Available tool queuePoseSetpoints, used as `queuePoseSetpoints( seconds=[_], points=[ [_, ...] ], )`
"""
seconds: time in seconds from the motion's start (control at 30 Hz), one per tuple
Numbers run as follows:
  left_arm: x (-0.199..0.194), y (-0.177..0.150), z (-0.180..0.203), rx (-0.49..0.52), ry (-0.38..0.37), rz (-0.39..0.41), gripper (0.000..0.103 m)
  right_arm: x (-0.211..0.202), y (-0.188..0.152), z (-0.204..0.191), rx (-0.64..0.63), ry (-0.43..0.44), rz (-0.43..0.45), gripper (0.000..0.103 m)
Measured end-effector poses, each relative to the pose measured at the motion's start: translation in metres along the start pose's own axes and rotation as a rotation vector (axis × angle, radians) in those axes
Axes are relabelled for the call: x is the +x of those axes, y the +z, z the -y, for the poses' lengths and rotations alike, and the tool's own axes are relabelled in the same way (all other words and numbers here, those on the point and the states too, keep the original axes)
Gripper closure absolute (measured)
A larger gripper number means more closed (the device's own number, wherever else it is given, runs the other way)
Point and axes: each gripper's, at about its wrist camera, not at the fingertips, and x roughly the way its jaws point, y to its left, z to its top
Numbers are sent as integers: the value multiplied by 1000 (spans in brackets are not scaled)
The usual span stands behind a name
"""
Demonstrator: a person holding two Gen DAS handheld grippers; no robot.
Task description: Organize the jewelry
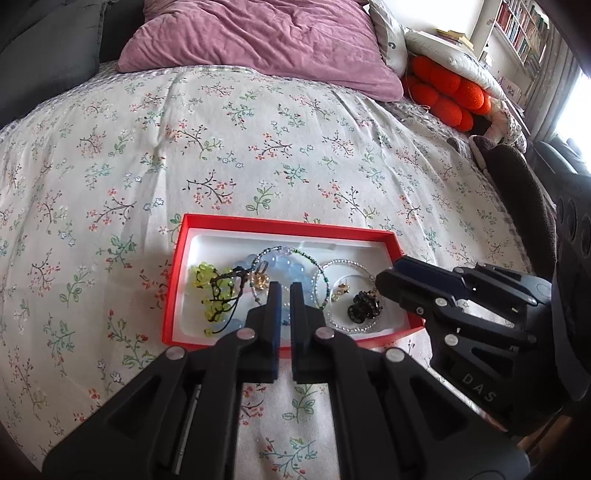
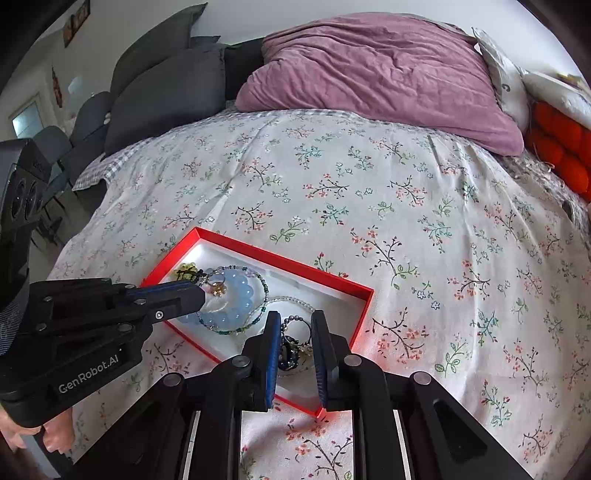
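A red box with a white liner (image 1: 177, 280) (image 2: 343, 284) lies on the floral bedspread and holds jewelry: a green bead piece (image 1: 216, 291), a pale blue bead bracelet (image 1: 284, 269) (image 2: 236, 295), a clear bead bracelet (image 1: 351, 264), gold earrings (image 1: 341, 290) and a dark piece (image 1: 364, 308) (image 2: 290, 356). My left gripper (image 1: 285, 291) (image 2: 201, 291) hovers over the blue bracelet, its fingers a narrow gap apart with nothing between them. My right gripper (image 2: 294, 321) (image 1: 386, 275) is open above the dark piece at the box's right end.
The floral bedspread (image 1: 258, 147) spreads wide around the box. A purple pillow (image 1: 258, 40), grey cushions (image 2: 166, 85) and an orange knotted cushion (image 1: 447, 92) lie at the head of the bed. A bookshelf (image 1: 521, 29) stands far right.
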Motion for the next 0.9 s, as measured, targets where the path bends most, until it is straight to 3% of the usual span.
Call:
queuePoseSetpoints(
  seconds=[0.13, 0.17, 0.27, 0.33, 0.53, 0.67, 0.8, 0.9],
  points=[
    [-3, 0, -1, -2, 10, 2, 86, -2, 1, 3, 16, 4, -8, 78],
    [-6, 0, 0, -1, 13, 8, 79, -4, 1, 4, 20, 7, -4, 72],
    [-15, -1, 0, 5, 16, 22, 70, -14, 0, 6, 38, 17, 28, 40],
    [-21, -2, 1, 10, 18, 27, 66, -19, 0, 6, 38, 15, 46, 39],
    [-42, -12, -1, 16, 60, 33, 36, -34, -5, 8, 30, -24, 36, 39],
    [-55, -23, -4, 2, 129, 23, 15, -42, -14, 5, 27, -58, 6, 30],
    [-63, -34, -10, -26, 211, -1, 3, -47, -25, -3, 26, -114, -64, 21],
    [-70, -43, -13, -45, 261, -28, 2, -50, -35, -9, 18, -172, -100, 18]
  ],
)
